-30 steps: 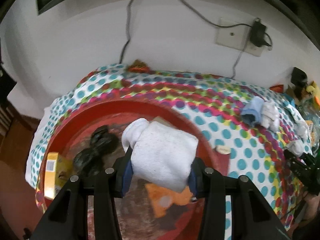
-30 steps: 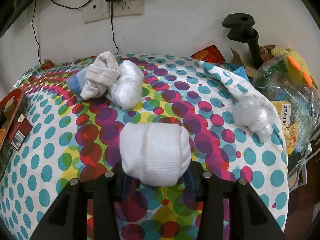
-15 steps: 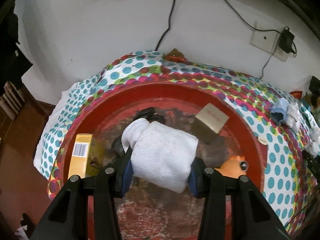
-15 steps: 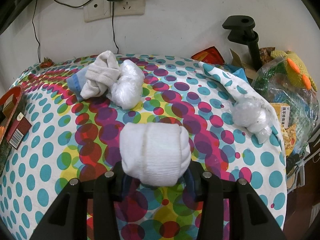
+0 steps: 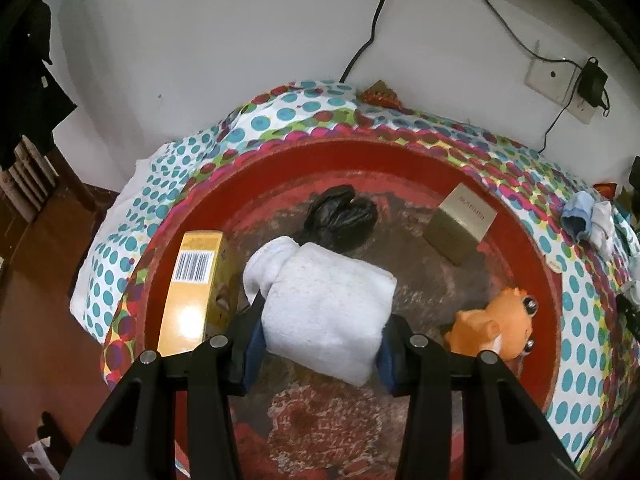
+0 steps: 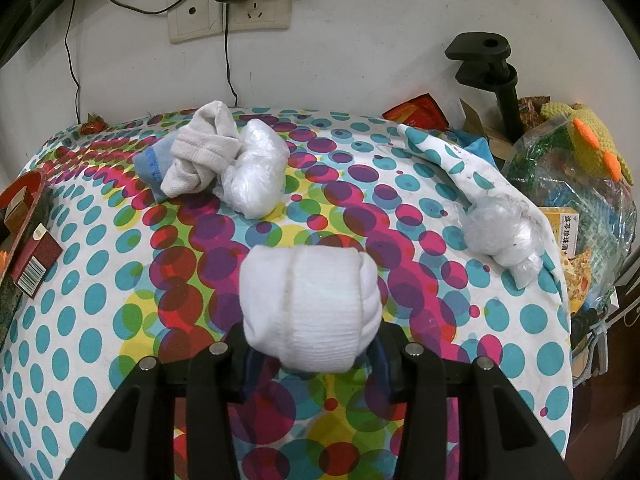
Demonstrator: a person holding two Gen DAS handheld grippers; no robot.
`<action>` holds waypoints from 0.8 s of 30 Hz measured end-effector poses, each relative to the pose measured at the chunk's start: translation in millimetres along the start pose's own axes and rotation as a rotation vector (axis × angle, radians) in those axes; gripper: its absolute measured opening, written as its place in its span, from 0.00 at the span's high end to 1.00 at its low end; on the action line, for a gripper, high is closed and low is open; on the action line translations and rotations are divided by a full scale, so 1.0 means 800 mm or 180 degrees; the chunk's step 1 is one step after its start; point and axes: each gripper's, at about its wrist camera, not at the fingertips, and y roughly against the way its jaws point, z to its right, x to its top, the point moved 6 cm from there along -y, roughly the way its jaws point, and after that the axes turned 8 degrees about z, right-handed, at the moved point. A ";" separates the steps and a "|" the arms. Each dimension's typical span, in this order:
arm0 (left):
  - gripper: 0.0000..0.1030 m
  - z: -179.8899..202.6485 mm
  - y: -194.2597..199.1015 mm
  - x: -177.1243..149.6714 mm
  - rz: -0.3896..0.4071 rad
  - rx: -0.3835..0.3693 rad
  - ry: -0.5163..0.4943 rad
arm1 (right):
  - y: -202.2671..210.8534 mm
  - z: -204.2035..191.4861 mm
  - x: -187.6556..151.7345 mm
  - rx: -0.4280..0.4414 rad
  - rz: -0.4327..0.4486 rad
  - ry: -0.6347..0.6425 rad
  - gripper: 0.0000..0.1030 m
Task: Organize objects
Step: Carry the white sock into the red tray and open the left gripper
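Left gripper (image 5: 320,344) is clamped on a rolled white towel (image 5: 324,312), held over the red basin (image 5: 400,160) that's got a yellow box (image 5: 192,292), black bag (image 5: 340,220), beige box (image 5: 460,224) and orange plush toy (image 5: 500,324) in it. Right gripper (image 6: 312,356) is squeezing a balled white sock (image 6: 312,308) above the dotted tablecloth (image 6: 100,320).

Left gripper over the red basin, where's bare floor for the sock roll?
Free: the patch under the white sock roll, between yellow box and orange toy. Crowded: far side, black bag and tan box.
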 end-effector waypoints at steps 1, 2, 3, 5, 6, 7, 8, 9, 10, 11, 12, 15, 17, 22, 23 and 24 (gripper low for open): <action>0.58 -0.002 -0.001 -0.002 -0.0012 0.0006 0.0004 | 0.000 0.000 0.000 -0.0004 0.0000 0.0004 0.57; 0.58 -0.004 -0.001 -0.004 -0.0017 0.0012 0.0015 | 0.000 0.000 0.000 -0.0008 0.0001 0.0007 0.57; 0.58 -0.006 -0.002 -0.006 -0.0026 0.0014 0.0025 | 0.000 0.000 0.000 -0.0012 0.0002 0.0012 0.57; 0.58 -0.010 -0.004 -0.010 -0.0048 0.0016 0.0043 | 0.000 0.000 0.000 -0.0016 0.0003 0.0016 0.57; 0.58 -0.011 -0.004 -0.012 -0.0055 0.0023 0.0046 | 0.000 0.000 0.000 -0.0015 0.0003 0.0016 0.57; 0.58 -0.012 -0.005 -0.013 -0.0064 0.0020 0.0044 | 0.000 0.000 0.000 -0.0014 0.0002 0.0014 0.57; 0.58 -0.013 -0.006 -0.015 -0.0069 0.0023 0.0042 | 0.001 -0.001 0.000 -0.0018 0.0003 0.0018 0.57; 0.58 -0.015 -0.006 -0.016 -0.0072 0.0037 0.0045 | 0.001 -0.001 0.000 -0.0021 0.0004 0.0021 0.57; 0.58 -0.017 -0.007 -0.018 -0.0079 0.0035 0.0048 | 0.000 -0.001 0.000 -0.0019 0.0003 0.0019 0.57; 0.58 -0.018 -0.007 -0.019 -0.0080 0.0026 0.0059 | 0.000 -0.001 0.000 -0.0016 0.0003 0.0015 0.57; 0.58 -0.020 -0.007 -0.020 -0.0081 0.0020 0.0071 | 0.001 -0.001 0.000 -0.0018 0.0003 0.0016 0.57; 0.58 -0.023 -0.007 -0.021 -0.0070 0.0026 0.0065 | 0.001 -0.001 0.000 -0.0026 0.0004 0.0024 0.57; 0.57 -0.025 -0.007 -0.022 -0.0071 0.0022 0.0076 | 0.001 -0.002 0.000 -0.0042 0.0007 0.0041 0.57; 0.54 -0.028 -0.006 -0.023 -0.0055 0.0037 0.0036 | 0.002 -0.003 0.000 -0.0071 0.0012 0.0073 0.57; 0.54 -0.029 -0.005 -0.024 -0.0046 0.0050 0.0016 | 0.002 -0.003 0.000 -0.0075 0.0012 0.0076 0.57; 0.54 -0.029 -0.005 -0.024 -0.0047 0.0060 0.0004 | 0.002 -0.003 0.000 -0.0081 0.0013 0.0083 0.57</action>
